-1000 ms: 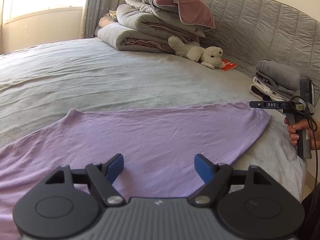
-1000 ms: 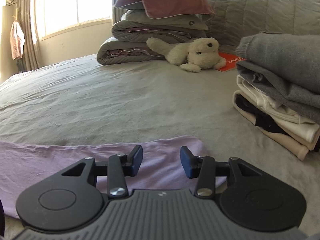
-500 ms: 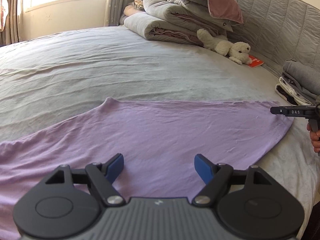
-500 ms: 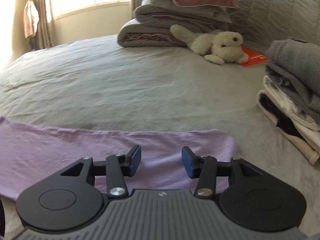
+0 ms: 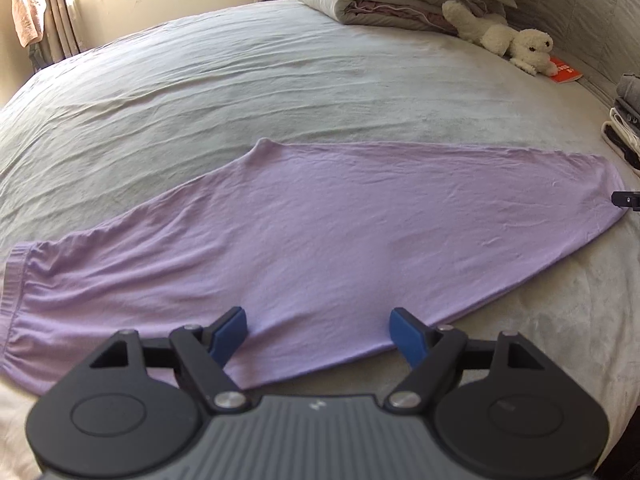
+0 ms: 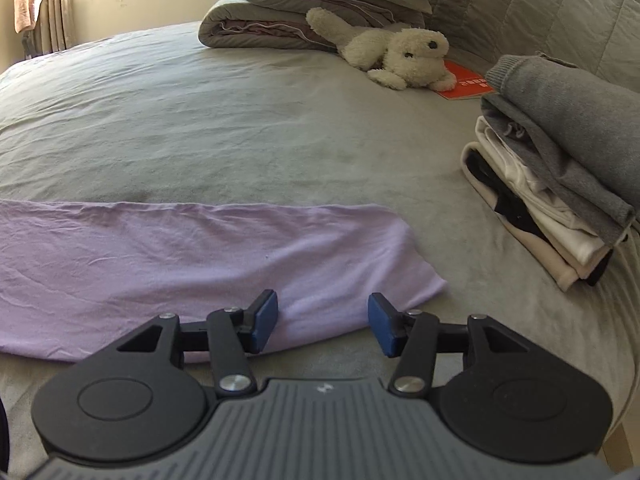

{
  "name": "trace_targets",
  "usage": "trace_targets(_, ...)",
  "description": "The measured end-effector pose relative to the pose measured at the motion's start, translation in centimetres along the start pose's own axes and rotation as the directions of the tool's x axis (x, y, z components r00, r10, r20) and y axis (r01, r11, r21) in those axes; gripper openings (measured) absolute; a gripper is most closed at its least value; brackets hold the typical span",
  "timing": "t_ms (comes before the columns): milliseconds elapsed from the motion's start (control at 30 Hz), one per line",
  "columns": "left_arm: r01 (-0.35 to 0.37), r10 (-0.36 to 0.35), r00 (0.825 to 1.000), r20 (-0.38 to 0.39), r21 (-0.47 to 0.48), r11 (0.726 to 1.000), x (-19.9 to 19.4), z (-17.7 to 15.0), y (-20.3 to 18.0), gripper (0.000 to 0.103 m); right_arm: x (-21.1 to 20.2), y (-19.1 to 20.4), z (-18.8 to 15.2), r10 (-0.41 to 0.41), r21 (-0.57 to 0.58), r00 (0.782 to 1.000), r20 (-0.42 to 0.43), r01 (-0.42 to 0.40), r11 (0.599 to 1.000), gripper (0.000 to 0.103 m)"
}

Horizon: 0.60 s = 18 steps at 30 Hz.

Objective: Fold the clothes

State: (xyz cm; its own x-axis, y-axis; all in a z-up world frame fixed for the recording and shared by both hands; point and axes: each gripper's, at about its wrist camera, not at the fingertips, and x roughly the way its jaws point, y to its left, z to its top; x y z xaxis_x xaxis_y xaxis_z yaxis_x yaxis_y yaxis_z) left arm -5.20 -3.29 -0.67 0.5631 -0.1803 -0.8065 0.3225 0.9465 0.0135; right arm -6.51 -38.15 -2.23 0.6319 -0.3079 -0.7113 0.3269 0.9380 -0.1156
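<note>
A lilac pair of trousers (image 5: 320,240) lies flat across the grey bed, folded lengthwise, its waistband at the far left. My left gripper (image 5: 320,334) hovers open above the near edge of the garment's middle, nothing between its blue pads. In the right wrist view the same lilac trousers (image 6: 200,256) end in a leg hem near the centre. My right gripper (image 6: 323,324) sits over that hem's near edge; its jaws are opening and hold nothing. The tip of the right gripper (image 5: 626,200) shows at the right edge of the left wrist view.
A stack of folded clothes (image 6: 560,168) sits at the right on the bed sheet (image 6: 240,128). Folded duvets (image 6: 320,12), a white plush dog (image 6: 396,56) and an orange booklet (image 6: 466,82) lie by the quilted headboard (image 6: 560,8). A curtain and window are at the far left.
Both views have tilted downward, showing more of the lilac garment. The right gripper's jaws have spread wider. The hand holding the right gripper has left the left wrist view.
</note>
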Motion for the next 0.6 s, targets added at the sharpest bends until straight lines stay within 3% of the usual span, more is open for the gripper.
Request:
trace_targets(267,0.039,-0.042,0.996,-0.076,-0.038,0.999,-1.2,-0.1,-1.0,0.083,-1.7,-1.8,-0.3,-0.027,0.135,0.997,-0.072,0.036,0.99,0.058)
trace_targets(433,0.05,-0.052,0.995,-0.082,-0.029,0.998,-1.9,0.1,-1.2,0.085,-2.2,-2.9,-0.5,-0.033,0.204,0.996,-0.083,0.049,0.978,0.059)
trace_targets(600,0.089,-0.09,0.995,-0.036,-0.036,0.995,-2.8,0.3,-1.1,0.089,-1.8,-3.1,-0.1,-0.046,0.222,0.995,-0.093,0.066,0.973,0.059)
